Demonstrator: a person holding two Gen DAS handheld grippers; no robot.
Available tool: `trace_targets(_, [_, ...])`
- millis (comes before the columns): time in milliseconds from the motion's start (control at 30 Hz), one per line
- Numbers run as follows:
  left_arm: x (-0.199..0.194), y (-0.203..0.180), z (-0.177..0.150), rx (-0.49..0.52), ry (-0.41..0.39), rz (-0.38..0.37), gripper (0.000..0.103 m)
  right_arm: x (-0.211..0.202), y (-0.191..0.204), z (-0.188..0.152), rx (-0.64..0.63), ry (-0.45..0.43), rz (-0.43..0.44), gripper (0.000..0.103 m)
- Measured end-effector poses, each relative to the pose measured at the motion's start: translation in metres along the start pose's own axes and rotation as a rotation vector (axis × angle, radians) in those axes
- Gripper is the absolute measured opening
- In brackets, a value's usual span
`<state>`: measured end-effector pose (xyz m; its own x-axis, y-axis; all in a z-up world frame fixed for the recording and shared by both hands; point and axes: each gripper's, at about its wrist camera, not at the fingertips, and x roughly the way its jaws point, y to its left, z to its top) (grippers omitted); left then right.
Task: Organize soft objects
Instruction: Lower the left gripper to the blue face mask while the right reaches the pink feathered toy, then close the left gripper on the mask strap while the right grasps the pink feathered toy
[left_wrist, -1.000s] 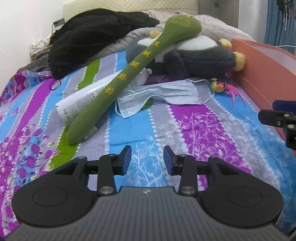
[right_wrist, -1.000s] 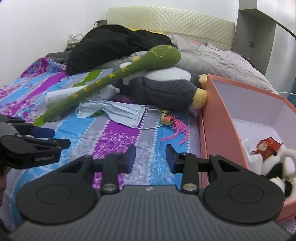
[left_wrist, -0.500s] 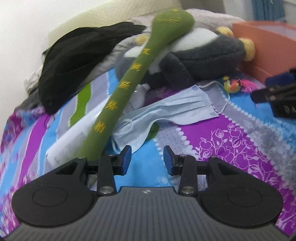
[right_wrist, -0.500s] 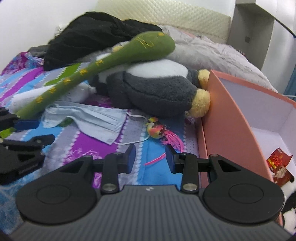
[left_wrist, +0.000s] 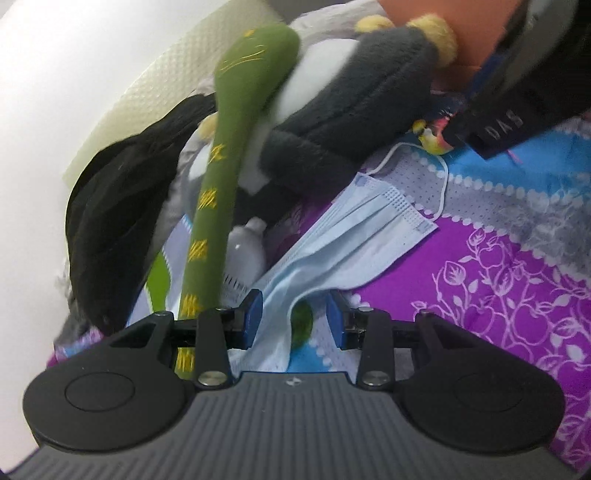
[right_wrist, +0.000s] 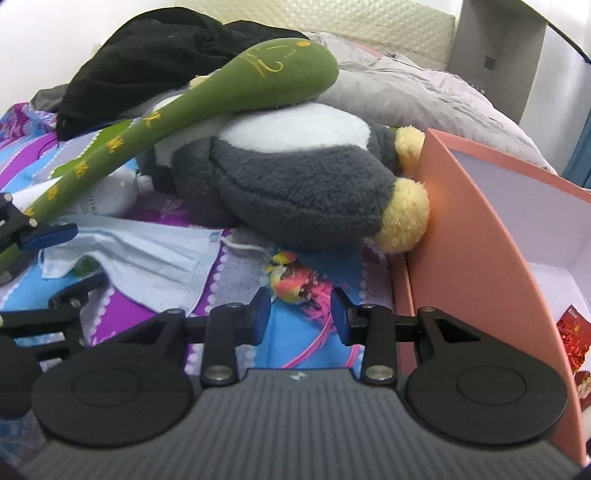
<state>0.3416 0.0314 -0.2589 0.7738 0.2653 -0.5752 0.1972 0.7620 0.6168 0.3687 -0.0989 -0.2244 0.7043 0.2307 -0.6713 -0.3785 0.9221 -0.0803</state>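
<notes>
A long green plush stick with yellow characters (left_wrist: 218, 206) (right_wrist: 207, 107) leans on a grey and white plush toy (left_wrist: 351, 107) (right_wrist: 295, 177). A light blue face mask (left_wrist: 343, 251) (right_wrist: 147, 258) lies on the bedspread. My left gripper (left_wrist: 293, 321) is open, its jaws on either side of the mask's near edge; it also shows at the left of the right wrist view (right_wrist: 70, 254). My right gripper (right_wrist: 299, 314) is open, its jaws on either side of a small colourful bird toy with pink feathers (right_wrist: 291, 280) (left_wrist: 432, 136).
An orange box with a white inside (right_wrist: 472, 229) stands at the right, with small toys (right_wrist: 570, 328) in it. A white bottle (left_wrist: 245, 251) (right_wrist: 110, 192) lies under the green stick. Black clothing (left_wrist: 122, 229) (right_wrist: 155, 59) and a grey duvet (right_wrist: 413, 85) lie behind.
Both grippers have moved forward and lower. The left one has come up to the mask's edge, the right one up to the bird toy. Both jaws stay open.
</notes>
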Motion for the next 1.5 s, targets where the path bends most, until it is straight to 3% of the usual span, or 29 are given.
trace_targets(67, [0.006,-0.003,0.002,0.054,-0.004,0.007,0.044,0.004,0.001,0.002,-0.006,0.010,0.004,0.040])
trace_targets(167, [0.014,-0.005,0.004,0.116,-0.003,0.013,0.044,0.008,0.002,0.003,-0.021,0.002,-0.004,0.052])
trace_targets(267, [0.019,-0.001,0.004,0.131,-0.014,-0.010,0.044,0.010,0.000,0.005,-0.005,0.004,0.031,0.052])
trace_targets(600, [0.039,0.034,0.004,-0.053,0.015,-0.147,0.043,0.030,-0.001,-0.005,-0.021,0.036,0.001,0.051])
trace_targets(667, [0.043,0.041,0.003,-0.093,0.017,-0.176,0.038,0.030,-0.003,-0.007,-0.013,0.034,-0.006,0.050])
trace_targets(700, [0.043,0.043,0.004,-0.103,0.018,-0.191,0.031,0.029,-0.003,-0.008,-0.007,0.027,-0.003,0.049])
trace_targets(800, [0.045,0.047,0.004,-0.148,0.028,-0.222,0.014,0.026,-0.003,-0.009,-0.004,0.017,-0.013,0.040])
trace_targets(833, [0.043,0.048,0.003,-0.155,0.022,-0.210,0.010,0.024,-0.003,-0.009,-0.003,0.017,-0.014,0.031])
trace_targets(933, [0.038,0.046,0.000,-0.153,0.008,-0.191,0.007,0.018,-0.004,-0.011,-0.004,0.010,-0.012,0.018])
trace_targets(1167, [0.006,0.059,-0.002,-0.332,0.026,-0.251,0.006,0.000,-0.001,-0.017,-0.011,0.007,0.010,0.003])
trace_targets(1500, [-0.047,0.075,-0.017,-0.714,0.104,-0.385,0.006,-0.027,0.004,-0.017,0.002,-0.026,0.002,0.005])
